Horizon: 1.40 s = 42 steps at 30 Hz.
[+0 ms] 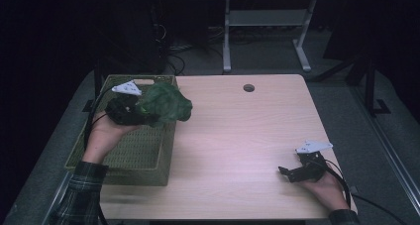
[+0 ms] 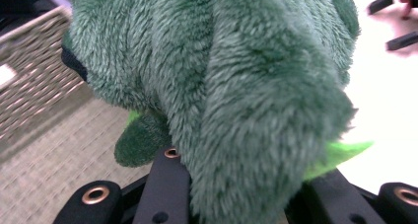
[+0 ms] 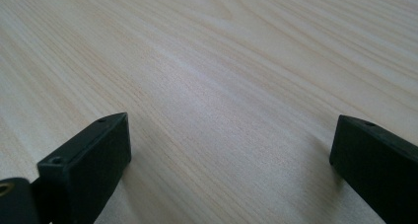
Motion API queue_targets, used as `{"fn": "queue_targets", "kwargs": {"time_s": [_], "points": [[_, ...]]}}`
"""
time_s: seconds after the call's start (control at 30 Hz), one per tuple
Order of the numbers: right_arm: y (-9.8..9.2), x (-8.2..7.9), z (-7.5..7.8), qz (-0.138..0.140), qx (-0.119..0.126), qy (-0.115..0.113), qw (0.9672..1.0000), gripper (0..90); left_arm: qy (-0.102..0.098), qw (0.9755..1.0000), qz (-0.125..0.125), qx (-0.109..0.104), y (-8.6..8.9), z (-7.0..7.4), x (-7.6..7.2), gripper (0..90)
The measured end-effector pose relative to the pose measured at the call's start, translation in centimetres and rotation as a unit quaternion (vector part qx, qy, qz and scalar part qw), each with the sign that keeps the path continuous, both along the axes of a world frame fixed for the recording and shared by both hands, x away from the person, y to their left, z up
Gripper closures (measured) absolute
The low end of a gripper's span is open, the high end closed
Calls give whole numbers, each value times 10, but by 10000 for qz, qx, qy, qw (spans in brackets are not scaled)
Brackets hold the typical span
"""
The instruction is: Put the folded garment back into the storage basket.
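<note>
My left tool [image 1: 148, 117] grips green plush [image 1: 166, 102] over basket's [image 1: 143, 158] right rim; right tool [image 1: 285, 171] wide, idle on worktop [image 1: 237, 136].

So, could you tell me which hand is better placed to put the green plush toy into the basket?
The left. Its claw is shut on the toy right at the basket's rim. The right claw is open with nothing in it, low over the table at the far side.

Plaid sleeves [image 1: 79, 195], blk tools w/ grey plates [image 1: 127, 88]
</note>
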State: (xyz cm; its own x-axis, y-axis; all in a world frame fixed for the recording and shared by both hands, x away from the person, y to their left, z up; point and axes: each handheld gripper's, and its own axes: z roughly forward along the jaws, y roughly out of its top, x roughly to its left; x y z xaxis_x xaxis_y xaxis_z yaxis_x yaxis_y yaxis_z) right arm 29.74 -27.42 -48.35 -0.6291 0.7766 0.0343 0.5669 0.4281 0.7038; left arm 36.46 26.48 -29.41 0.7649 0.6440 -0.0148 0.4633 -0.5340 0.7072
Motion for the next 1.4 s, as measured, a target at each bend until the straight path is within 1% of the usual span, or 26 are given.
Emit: {"fn": "queue_targets", "kwargs": {"time_s": [0.03, 0.27, 0.33, 0.37, 0.4, 0.47, 0.53, 0.63, 0.67, 0.73, 0.9, 1.0, 1.07, 1.1, 1.13, 1.2, 1.23, 1.3, 1.37, 1.4], "points": [[0, 0, 0, 1, 0, 2, 10000, 17, 13, 9999, 108, -39, 5, -1, 0, 715], [0, 0, 0, -16, 2, 15, 10000, 17, 38, 9990, 432, 50, 24, -9, -1, 715], [0, 0, 0, -25, 5, 28, 10000, 17, 10, 9985, 536, 121, 29, -12, 0, 715], [0, -1, 0, -28, 4, 32, 10000, 17, 10, 9981, 611, 89, 31, -14, 0, 714], [0, -1, 0, -31, 4, 32, 10000, 17, 10, 9979, 637, 102, 34, -16, 0, 715], [0, -1, 0, -29, 2, 27, 10000, 17, 17, 9968, 788, 125, 37, -22, 1, 714], [0, 0, 0, -17, 0, 12, 10000, 17, 33, 9957, 919, 95, 38, -28, 3, 714], [0, 0, 0, -19, 0, 12, 10000, 17, 56, 9941, 1078, 96, 40, -39, 5, 714], [0, 0, 0, -22, 2, 18, 10000, 17, 65, 9937, 1114, 82, 41, -43, 5, 714], [0, 0, 0, -14, -2, 9, 10000, 17, 114, 9920, 1260, -20, 43, -52, 6, 713], [0, 0, 0, -7, 1, 6, 10000, 17, 240, 9892, 1446, -91, 50, -69, 9, 712], [0, 0, 0, -14, 1, 12, 10000, 17, 301, 9873, 1561, -64, 56, -76, 10, 711], [0, 0, 0, -18, 1, 15, 10000, 17, 344, 9866, 1592, -17, 59, -79, 11, 711], [0, 0, 0, -21, 1, 15, 10000, 17, 369, 9863, 1609, 71, 60, -81, 11, 711], [0, 0, 0, -14, -1, 10, 10000, 17, 383, 9854, 1653, 104, 62, -83, 11, 710], [0, 0, 0, -23, 1, 20, 10000, 17, 447, 9848, 1678, 94, 65, -87, 12, 710], [0, -1, 0, -25, 8, 32, 10000, 17, 494, 9838, 1720, 109, 65, -89, 12, 710], [0, -1, 0, -27, 6, 30, 10000, 17, 549, 9826, 1762, 193, 66, -92, 13, 707], [0, 0, 0, -21, -2, 8, 10000, 17, 594, 9820, 1768, 297, 66, -95, 14, 704], [0, -1, 0, -22, -3, 9, 10000, 17, 633, 9814, 1787, 313, 66, -97, 14, 701]]}}
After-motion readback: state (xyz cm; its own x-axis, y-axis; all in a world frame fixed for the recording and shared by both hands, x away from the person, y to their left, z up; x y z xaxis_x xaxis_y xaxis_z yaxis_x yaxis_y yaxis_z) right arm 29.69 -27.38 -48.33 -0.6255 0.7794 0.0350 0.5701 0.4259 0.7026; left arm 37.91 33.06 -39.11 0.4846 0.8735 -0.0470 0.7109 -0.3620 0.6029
